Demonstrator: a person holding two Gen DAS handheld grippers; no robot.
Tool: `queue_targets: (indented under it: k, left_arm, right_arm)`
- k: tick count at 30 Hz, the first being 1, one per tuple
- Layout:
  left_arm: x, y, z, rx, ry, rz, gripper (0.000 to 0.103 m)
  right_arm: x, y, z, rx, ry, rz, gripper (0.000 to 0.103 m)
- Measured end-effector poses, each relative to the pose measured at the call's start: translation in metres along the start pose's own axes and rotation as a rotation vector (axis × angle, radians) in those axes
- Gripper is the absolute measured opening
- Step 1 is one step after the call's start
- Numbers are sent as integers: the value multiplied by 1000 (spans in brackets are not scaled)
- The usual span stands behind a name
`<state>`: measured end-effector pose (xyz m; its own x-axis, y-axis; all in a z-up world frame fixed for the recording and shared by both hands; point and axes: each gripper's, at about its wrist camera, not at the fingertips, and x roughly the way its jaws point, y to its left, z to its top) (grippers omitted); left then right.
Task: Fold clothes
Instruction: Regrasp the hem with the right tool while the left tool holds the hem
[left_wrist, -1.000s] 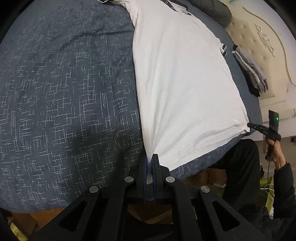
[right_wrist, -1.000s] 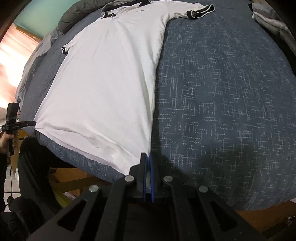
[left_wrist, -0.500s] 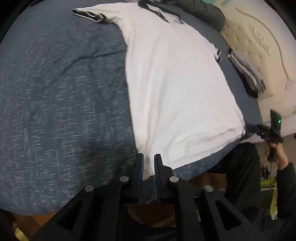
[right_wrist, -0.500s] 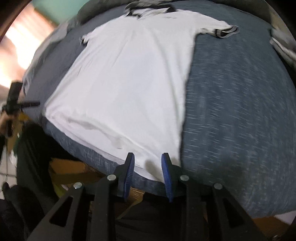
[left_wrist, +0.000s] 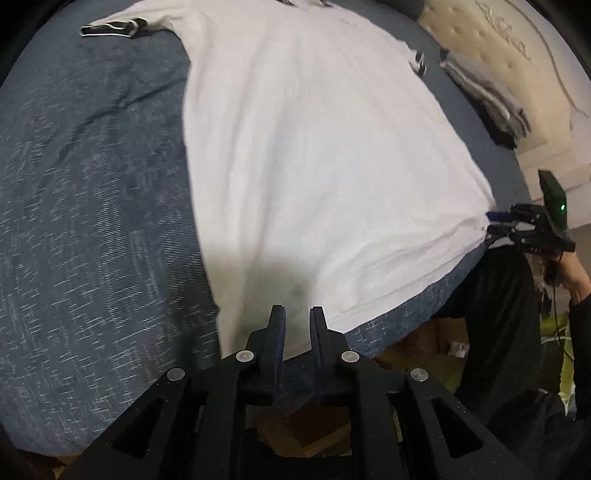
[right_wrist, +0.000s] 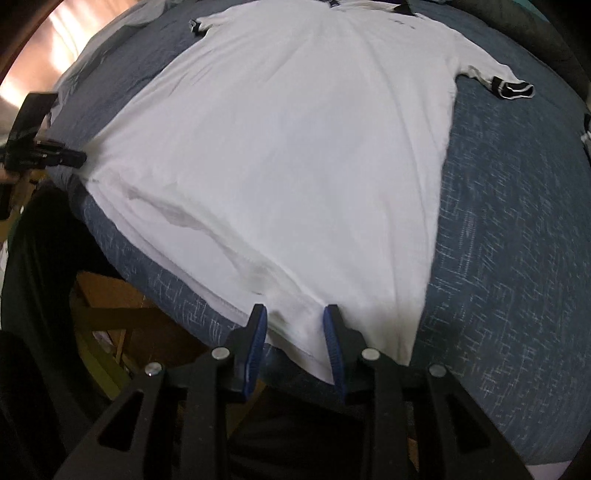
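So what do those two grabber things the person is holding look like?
Both are black plastic. The left gripper has two thin dark fingers and round silver screws. The right gripper has bright blue ridged pads. A black box with a green light sits on it. The person wears a dark sleeve.

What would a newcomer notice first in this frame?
A large white shirt with black-trimmed sleeves lies spread flat across a blue-grey bedspread, filling the middle of both views. At its near hem the right tool and left tool are both open, gripping nothing. A stack of folded grey clothes sits by the cream headboard.
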<state>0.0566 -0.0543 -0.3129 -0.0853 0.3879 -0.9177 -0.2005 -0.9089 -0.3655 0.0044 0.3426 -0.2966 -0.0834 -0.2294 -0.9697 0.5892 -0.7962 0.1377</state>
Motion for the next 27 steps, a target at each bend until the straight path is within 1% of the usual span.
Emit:
queue_targets:
  k: [3,4,5,8,10,11,12,13,14,15,16,21,27]
  left_arm:
    - [6,-5,2,13,-1,-11,21]
    - [9,-7,3,17,-1,-16,26]
    - [11,-9,4,22,-2,-21,28]
    - [21,-16,5,52,24,-7,28]
    - [25,-19,4,82,38,24,28]
    - [26,-21,4,97,44,40,28]
    - [28,-22,3,111,51,55,28]
    - [29,-22,4,115,53,62,23]
    - [29,-22,4,119,56,69,11]
    - [29,-21,4,123,53,77,4]
    - [28,-20,4,124,54,79,0]
    - [18,-14,1,121,48,69,0]
    - [-7,-1,1,92,2,41,0]
  right_arm:
    - [3,1,0,-5,4,10,32]
    - [5,2,0,-7,8,13,35]
    - [8,3,1,-11,17,4,36]
    - [17,7,1,-26,38,-21,35]
    - [16,10,1,-42,34,-26,35]
    - [15,10,1,-45,29,-23,34]
    - [13,9,0,-46,24,-20,26]
    - [11,8,0,-46,20,-18,15]
    - [9,7,-1,-47,15,-16,11]
    - [6,5,0,-43,9,-12,8]
    - [4,3,1,-39,4,-8,7]
    - [-9,-6,4,-19,-23,14,3]
    - [-24,-18,8,5,-55,39,3]
